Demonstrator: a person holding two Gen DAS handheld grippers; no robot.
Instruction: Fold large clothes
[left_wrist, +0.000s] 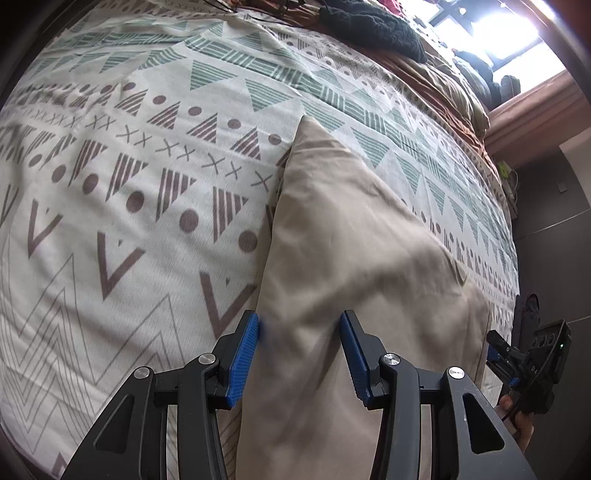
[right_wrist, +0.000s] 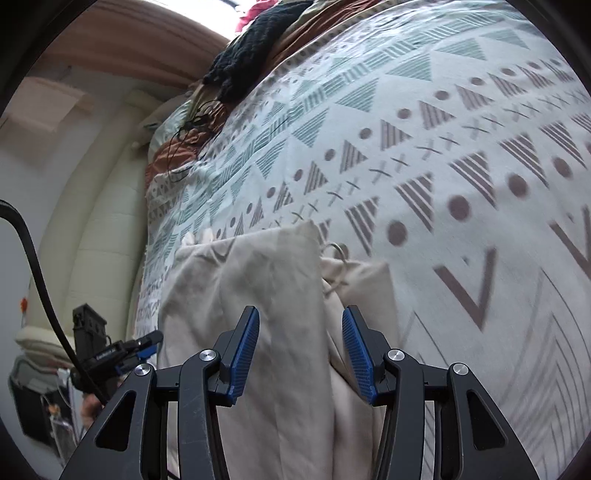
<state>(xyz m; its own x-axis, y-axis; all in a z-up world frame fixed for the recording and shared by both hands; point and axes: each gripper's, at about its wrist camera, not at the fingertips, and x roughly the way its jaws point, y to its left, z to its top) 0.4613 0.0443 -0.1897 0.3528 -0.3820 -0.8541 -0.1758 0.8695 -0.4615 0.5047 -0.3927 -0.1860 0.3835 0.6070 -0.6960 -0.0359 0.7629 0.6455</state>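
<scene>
Left wrist camera first: my left claw (left_wrist: 300, 326) is hanging over the beige garment (left_wrist: 354, 258), its blue pads (left_wrist: 245, 354) standing spread with cloth showing in the gap between them. Nothing is being pinched here. The garment is lying on the patterned bedspread (left_wrist: 129, 166), running away from me as a long folded strip and narrowing to a corner far up the bed. At the right edge I am seeing my right claw (left_wrist: 496, 339), a small dark shape near the garment's side edge, too small from here for me to read how its fingers stand. A dark knitted item (left_wrist: 373, 29) is lying at the far end of the bed, on top of rust-brown bedding (left_wrist: 436, 85).

Now the right wrist camera: my right claw (right_wrist: 300, 326) is also hovering with its pads (right_wrist: 358, 354) parted, gripping nothing. The beige garment (right_wrist: 258, 295) is lying beneath it in folded layers, one panel stacked over another, with a drawstring loop (right_wrist: 338, 254) poking out at the far edge of the top layer. The bedspread (right_wrist: 443, 166) is filling the right side. Off to the left, my left claw (right_wrist: 147, 341) is showing beside the bed's edge, and a black cable (right_wrist: 33, 266) is curving down across the foreground.
</scene>
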